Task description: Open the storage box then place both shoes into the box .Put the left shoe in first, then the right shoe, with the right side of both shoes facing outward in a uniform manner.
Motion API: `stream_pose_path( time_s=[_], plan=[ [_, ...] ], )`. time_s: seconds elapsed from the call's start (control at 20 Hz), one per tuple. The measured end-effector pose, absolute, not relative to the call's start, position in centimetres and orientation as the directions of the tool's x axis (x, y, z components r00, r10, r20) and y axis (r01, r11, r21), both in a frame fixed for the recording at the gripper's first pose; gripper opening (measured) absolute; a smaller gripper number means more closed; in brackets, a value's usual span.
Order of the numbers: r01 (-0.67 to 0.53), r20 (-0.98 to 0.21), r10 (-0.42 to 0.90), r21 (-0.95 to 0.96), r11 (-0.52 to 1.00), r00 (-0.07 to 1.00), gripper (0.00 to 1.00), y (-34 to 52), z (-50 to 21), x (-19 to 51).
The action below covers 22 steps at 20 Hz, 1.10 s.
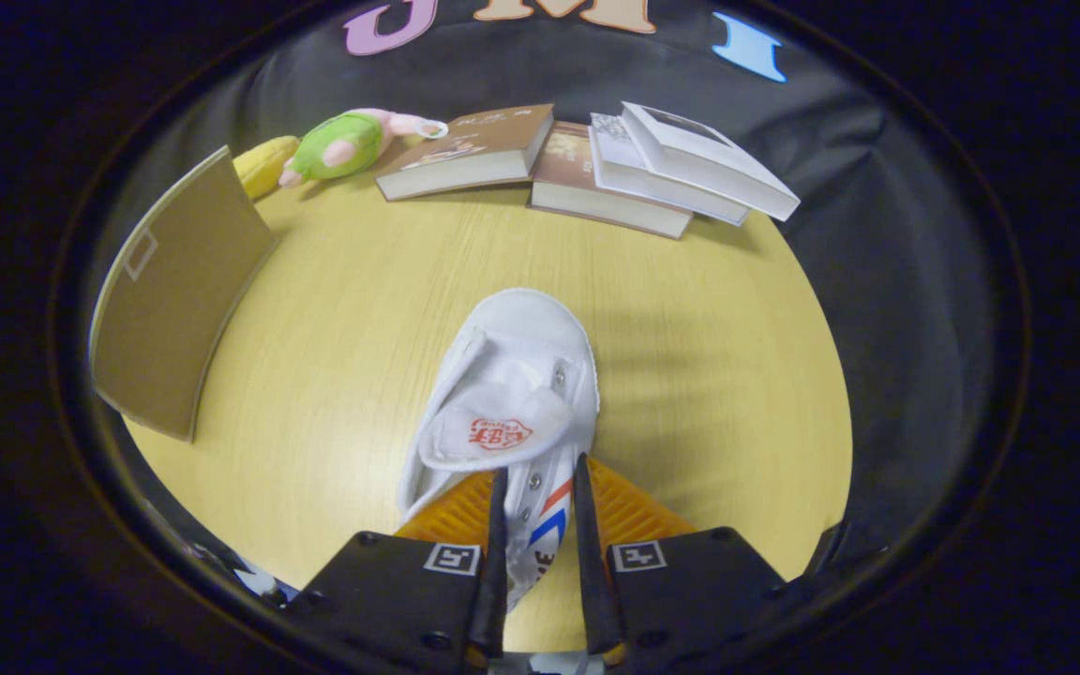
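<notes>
Gripper (pixel 540 483) fingers clamp white shoe (pixel 512 394) side wall.

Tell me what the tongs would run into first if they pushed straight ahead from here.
The tongs are shut on the white shoe, whose toe leads. Beyond it lies bare table, then probably the books at the far edge; depth is unclear.

You hold the gripper (pixel 540 487), fingers pinching a matt white canvas shoe (pixel 502 394) with metal eyelets, above a smooth pale wood-grain table (pixel 690 328). Matt brown cardboard box flap (pixel 174 291) at ten o'clock; paper-covered books (pixel 596 159) and fuzzy plush toy (pixel 343 145) at twelve.
</notes>
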<state>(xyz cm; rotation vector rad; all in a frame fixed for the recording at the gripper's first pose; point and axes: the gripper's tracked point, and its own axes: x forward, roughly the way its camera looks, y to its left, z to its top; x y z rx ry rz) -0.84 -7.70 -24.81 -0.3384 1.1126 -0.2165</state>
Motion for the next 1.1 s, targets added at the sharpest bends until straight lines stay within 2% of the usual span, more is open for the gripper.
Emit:
stream_pose_path(
  time_s=[0.15,0.25,0.5,0.6,0.8,1.1],
  plan=[
    [0.01,-0.829,-0.339,-0.374,0.927,0.444,0.37,-8.1,-24.6,-0.9],
    [0.028,-0.832,-0.323,-0.348,0.937,0.452,0.26,-8.1,-24.7,-0.9],
    [0.107,-0.829,-0.229,-0.204,0.973,0.509,0.26,-7.5,-23.4,-0.3],
    [0.128,-0.846,-0.168,-0.118,0.985,0.506,0.11,-7.1,-23.7,-0.7],
    [0.153,-0.844,-0.131,-0.059,0.987,0.52,0.11,-7.0,-23.6,-0.6],
    [0.188,-0.836,0.037,0.166,0.968,0.548,0.11,-4.2,-22.6,-0.4]
  ],
)
